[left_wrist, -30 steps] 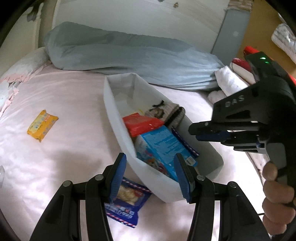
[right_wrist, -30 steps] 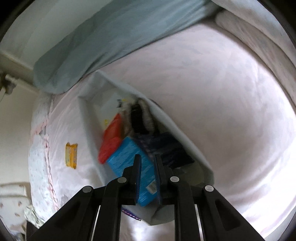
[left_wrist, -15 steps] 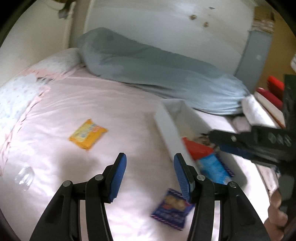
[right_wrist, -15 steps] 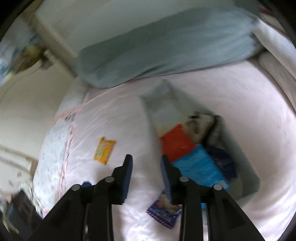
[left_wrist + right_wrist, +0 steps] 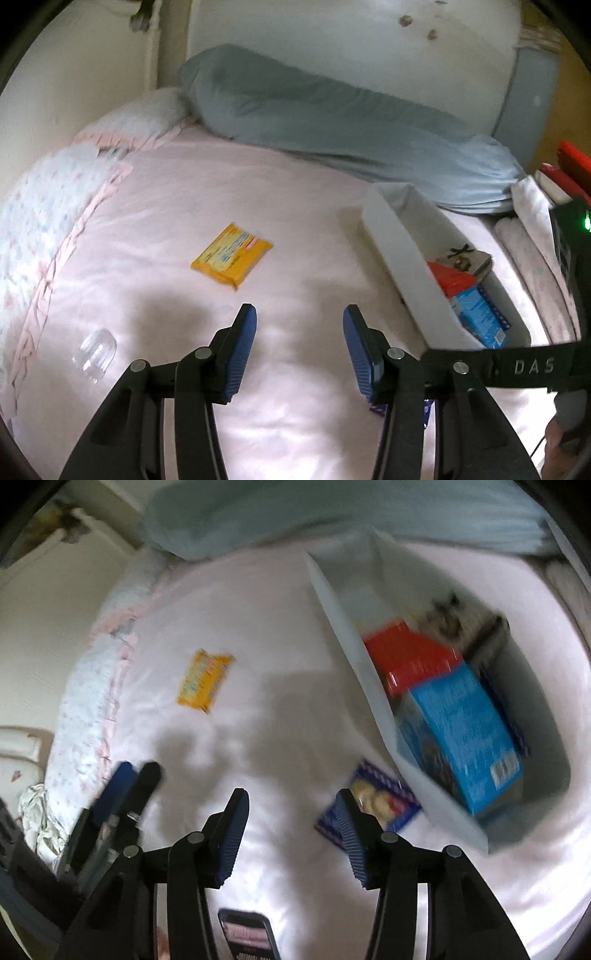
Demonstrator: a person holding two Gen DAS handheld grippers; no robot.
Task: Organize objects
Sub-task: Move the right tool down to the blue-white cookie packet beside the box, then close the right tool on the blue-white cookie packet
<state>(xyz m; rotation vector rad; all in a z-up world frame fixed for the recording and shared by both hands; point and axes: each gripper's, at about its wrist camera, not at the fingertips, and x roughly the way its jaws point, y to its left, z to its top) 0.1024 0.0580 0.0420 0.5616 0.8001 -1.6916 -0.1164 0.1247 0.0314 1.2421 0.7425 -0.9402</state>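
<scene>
Pink bedsheet (image 5: 155,206): yellow packet (image 5: 232,259) ahead of spread left gripper (image 5: 299,350).

Open bedsheet (image 5: 295,229) ahead, broken only by yellow packet (image 5: 232,255) and clear cup (image 5: 95,355). Blocked rightward by white bin (image 5: 399,254); blocked behind by grey bolster (image 5: 332,118).

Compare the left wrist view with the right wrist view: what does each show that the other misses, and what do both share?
Only the left wrist view shows the clear plastic cup lying on the bed and the red items at the far right. Only the right wrist view shows the phone at the bottom edge. Both share the yellow packet on the sheet, the white bin holding red and blue boxes, and open grippers.
</scene>
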